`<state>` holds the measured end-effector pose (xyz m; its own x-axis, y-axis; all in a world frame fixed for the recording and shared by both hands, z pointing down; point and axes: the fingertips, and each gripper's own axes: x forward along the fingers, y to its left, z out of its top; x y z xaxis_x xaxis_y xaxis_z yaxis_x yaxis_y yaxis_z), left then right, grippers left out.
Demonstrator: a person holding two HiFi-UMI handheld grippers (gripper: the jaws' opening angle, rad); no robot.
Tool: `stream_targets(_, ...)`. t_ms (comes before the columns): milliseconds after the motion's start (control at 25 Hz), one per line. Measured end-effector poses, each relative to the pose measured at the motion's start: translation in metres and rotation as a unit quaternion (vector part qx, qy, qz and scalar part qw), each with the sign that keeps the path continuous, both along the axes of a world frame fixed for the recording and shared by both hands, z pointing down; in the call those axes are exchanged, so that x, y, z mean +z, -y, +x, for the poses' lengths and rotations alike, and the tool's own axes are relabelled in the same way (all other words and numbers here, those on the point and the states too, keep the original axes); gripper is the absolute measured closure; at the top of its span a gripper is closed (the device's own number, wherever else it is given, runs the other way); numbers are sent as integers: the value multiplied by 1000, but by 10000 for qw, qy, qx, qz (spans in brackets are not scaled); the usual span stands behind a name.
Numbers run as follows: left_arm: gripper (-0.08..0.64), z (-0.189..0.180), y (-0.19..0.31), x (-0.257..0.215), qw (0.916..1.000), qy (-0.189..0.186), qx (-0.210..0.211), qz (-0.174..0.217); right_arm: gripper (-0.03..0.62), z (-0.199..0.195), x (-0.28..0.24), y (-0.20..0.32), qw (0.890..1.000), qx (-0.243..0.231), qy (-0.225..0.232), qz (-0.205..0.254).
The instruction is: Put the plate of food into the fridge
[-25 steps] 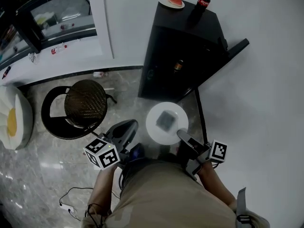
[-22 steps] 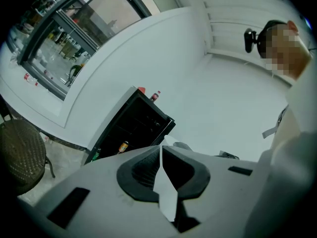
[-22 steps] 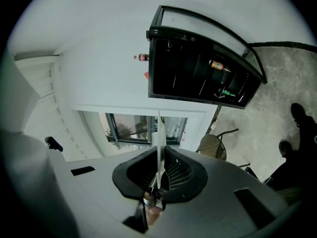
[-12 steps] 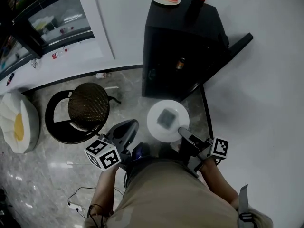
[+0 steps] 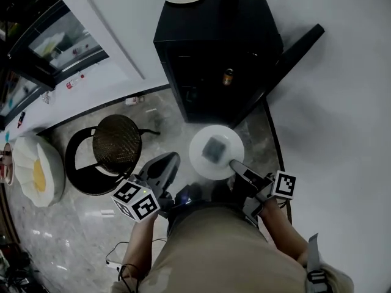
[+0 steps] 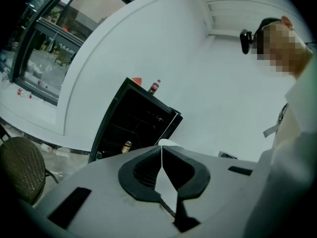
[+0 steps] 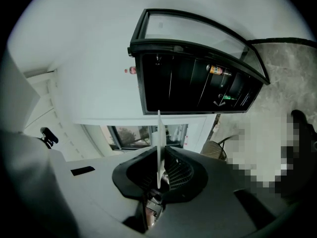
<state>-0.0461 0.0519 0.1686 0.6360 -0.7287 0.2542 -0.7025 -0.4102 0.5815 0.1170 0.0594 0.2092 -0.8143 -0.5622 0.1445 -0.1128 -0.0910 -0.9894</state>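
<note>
Marble floor (image 5: 52,243), open fridge (image 5: 214,47) — right gripper (image 5: 235,165) clamps plate (image 5: 198,163)

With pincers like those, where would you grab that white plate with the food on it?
Take the plate by its thin rim, coming level from the person's side, one jaw over and one under, as the right gripper does. It lies flat with the food mid-plate, leaving the rim bare.

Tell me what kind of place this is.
Probably a lounge or shop corner: a black fridge stands open by a white wall, near a round wicker chair on a stone floor.
</note>
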Motion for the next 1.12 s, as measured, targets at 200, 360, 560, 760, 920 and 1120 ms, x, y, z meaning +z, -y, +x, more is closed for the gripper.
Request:
stream_targets(200, 548, 26, 21, -2, 9997, 171, 141, -64, 563, 19, 0, 21, 9999, 49, 158, 7)
stream_targets(360, 548, 42, 40, -1, 9996, 233, 166, -64, 562, 30, 5, 37, 9998, 19, 173, 2)
stream_targets(560, 548, 50, 51, -4, 9996, 246, 91, -57, 562, 37, 6, 48, 9999, -103, 83, 11)
stream_targets(760, 548, 62, 64, -2, 9994, 326, -42, -106, 562, 49, 11, 62, 9996, -222, 175, -53)
stream_targets(920, 548, 69, 70, -3, 9992, 343, -163, -86, 562, 54, 16, 72, 9989, -413, 203, -44)
stream_targets(1120, 548, 72, 72, -5, 9982, 480, -346, -124, 563, 61, 23, 81, 9981, -558, 225, -90)
